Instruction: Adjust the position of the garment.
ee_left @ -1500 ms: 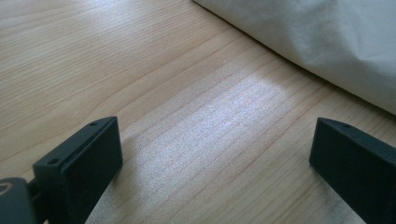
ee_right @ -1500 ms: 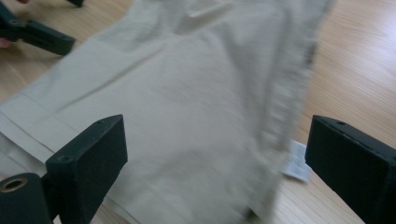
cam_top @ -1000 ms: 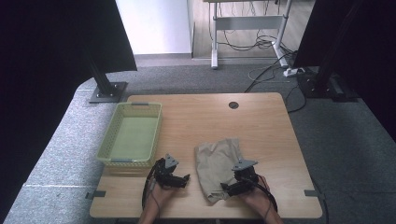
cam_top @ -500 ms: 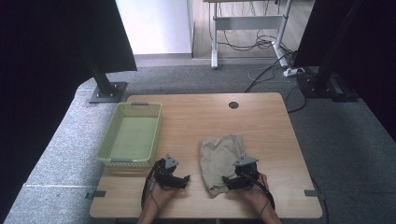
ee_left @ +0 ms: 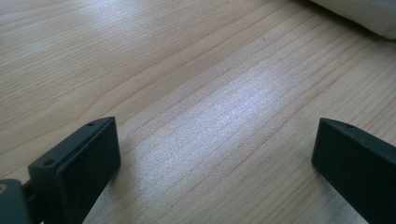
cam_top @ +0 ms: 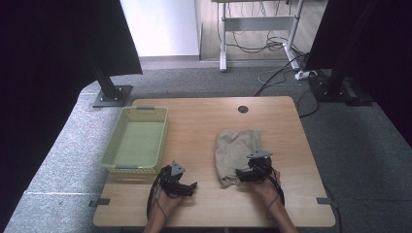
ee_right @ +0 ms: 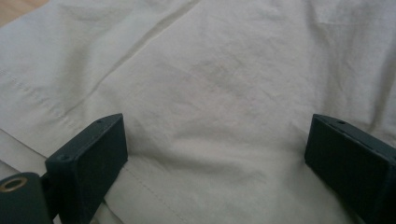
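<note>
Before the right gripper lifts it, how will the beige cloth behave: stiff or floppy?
The beige cloth will probably be floppy: it lies rumpled, with soft creases and a stitched hem in the right gripper view. It looks thin, so likely light. Pinched at one edge by the open right gripper, it would probably sag and unfold rather than keep its shape.

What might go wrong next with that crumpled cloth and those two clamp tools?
The right hand-held gripper hangs open over the crumpled beige cloth; closing there may pinch several folded layers rather than one edge. The left hand-held gripper is open over the bare wooden table, apart from the cloth, so a one-sided lift may leave the cloth bunched. The cloth's near edge lies close to the table's front, so a tug toward the person may drag it off.
</note>
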`<action>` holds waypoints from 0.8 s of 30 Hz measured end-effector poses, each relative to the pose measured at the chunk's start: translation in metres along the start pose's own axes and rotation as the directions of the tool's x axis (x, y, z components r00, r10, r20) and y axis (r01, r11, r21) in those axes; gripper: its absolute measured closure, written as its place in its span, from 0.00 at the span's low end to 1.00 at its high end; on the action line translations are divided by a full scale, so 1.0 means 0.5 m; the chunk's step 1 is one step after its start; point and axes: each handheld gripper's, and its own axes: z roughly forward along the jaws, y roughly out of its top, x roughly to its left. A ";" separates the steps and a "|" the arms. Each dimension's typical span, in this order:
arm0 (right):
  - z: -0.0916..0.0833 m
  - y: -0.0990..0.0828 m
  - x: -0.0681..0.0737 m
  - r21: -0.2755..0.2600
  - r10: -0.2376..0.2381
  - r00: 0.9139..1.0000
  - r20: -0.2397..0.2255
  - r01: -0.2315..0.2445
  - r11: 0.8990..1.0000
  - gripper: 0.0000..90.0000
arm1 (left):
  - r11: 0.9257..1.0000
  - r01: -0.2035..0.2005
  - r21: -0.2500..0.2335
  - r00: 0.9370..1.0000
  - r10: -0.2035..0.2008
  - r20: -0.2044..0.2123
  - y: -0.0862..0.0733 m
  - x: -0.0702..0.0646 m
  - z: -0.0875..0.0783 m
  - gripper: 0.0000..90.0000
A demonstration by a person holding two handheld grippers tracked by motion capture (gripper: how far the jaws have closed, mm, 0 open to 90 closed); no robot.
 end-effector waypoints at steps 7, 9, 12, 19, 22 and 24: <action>0.022 0.021 -0.026 0.000 0.021 1.000 0.023 -0.021 1.000 0.06 | 1.000 -0.003 -0.002 1.000 0.003 0.003 0.000 0.000 -0.001 0.02; 0.025 0.024 -0.030 -0.002 0.023 0.999 0.026 -0.023 1.000 0.06 | 1.000 -0.004 -0.003 1.000 0.004 0.003 0.000 0.000 -0.001 0.02; 0.033 0.031 -0.041 -0.007 0.032 0.999 0.033 -0.032 0.999 0.06 | 1.000 -0.006 -0.007 1.000 0.006 0.005 -0.001 -0.001 -0.002 0.03; 0.050 0.048 -0.061 -0.007 0.038 0.999 0.039 -0.038 0.999 0.06 | 1.000 -0.008 -0.007 1.000 0.008 0.006 -0.001 -0.001 -0.002 0.04; 0.050 0.049 -0.065 -0.007 0.030 0.999 0.031 -0.030 1.000 0.06 | 1.000 -0.011 -0.008 1.000 0.011 0.009 -0.002 -0.002 -0.003 0.04; 0.050 0.049 -0.065 -0.007 0.031 0.999 0.030 -0.031 0.999 0.06 | 1.000 -0.011 -0.009 1.000 0.011 0.009 -0.002 -0.002 -0.003 0.04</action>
